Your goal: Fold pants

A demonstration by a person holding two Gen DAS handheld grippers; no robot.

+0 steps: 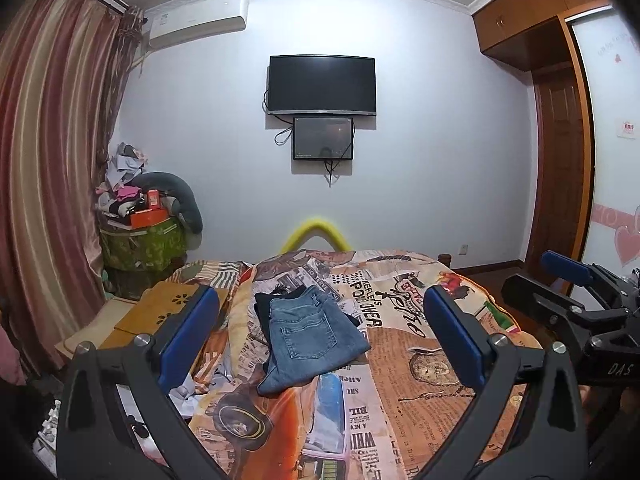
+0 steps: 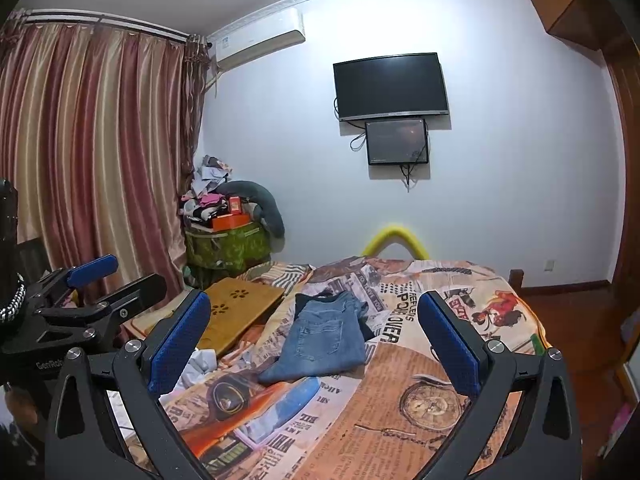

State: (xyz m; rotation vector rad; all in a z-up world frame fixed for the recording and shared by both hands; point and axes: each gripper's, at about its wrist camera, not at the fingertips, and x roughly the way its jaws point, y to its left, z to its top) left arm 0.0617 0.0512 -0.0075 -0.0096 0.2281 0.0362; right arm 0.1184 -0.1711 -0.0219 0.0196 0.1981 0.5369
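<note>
Folded blue jeans [image 1: 310, 336] lie on the bed's printed cover [image 1: 420, 360], a back pocket facing up, partly on top of a dark garment [image 1: 264, 304]. They also show in the right wrist view [image 2: 324, 340]. My left gripper [image 1: 320, 340] is open and empty, held above the bed short of the jeans. My right gripper [image 2: 316, 344] is open and empty too, at about the same distance. Each gripper shows at the edge of the other's view: the right one [image 1: 560, 280] and the left one [image 2: 100, 276].
A wooden lap tray [image 2: 236, 312] lies on the bed's left side. White cloth [image 2: 200, 364] is bunched near my left finger. A cluttered green bin [image 2: 228, 244] stands by the curtain. A TV [image 2: 390, 86] hangs on the far wall. A wardrobe [image 1: 560, 160] stands right.
</note>
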